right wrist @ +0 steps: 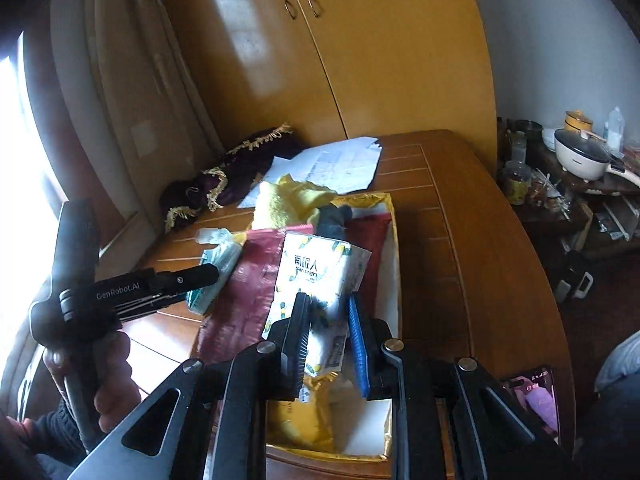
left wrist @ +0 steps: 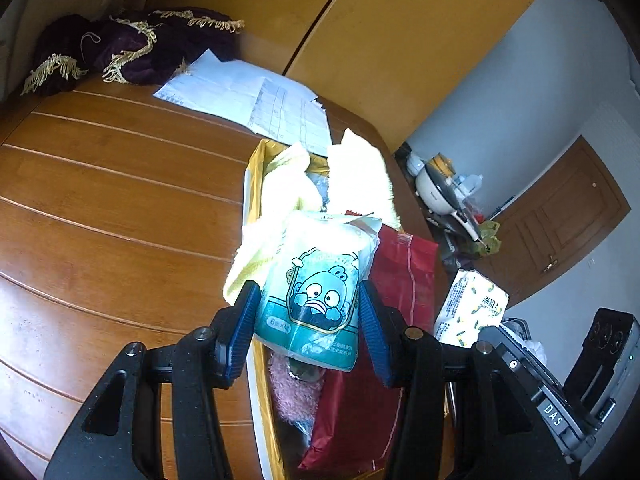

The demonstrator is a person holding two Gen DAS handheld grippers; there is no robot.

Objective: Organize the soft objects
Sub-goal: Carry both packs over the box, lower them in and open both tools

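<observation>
Nearest, we note the left gripper (left wrist: 307,324) clamped on a teal cartoon-print tissue pack (left wrist: 316,300), blue pads pressing both its sides, jaws held fairly wide by its bulk. We see it raised above a gold-edged box (left wrist: 256,380) on the wooden table (left wrist: 112,208). Right gripper (right wrist: 328,336) is closed narrowly on a white lemon-print tissue pack (right wrist: 316,280), pinching its lower end over the same box. Beneath both lie a red bag (left wrist: 404,276), a pink fuzzy item (left wrist: 294,392) and a yellow towel (left wrist: 360,172) draped over the box's far end. Beyond: loose papers (left wrist: 256,100), then a dark fringed cloth (left wrist: 132,48) against the wardrobe (left wrist: 380,40).
</observation>
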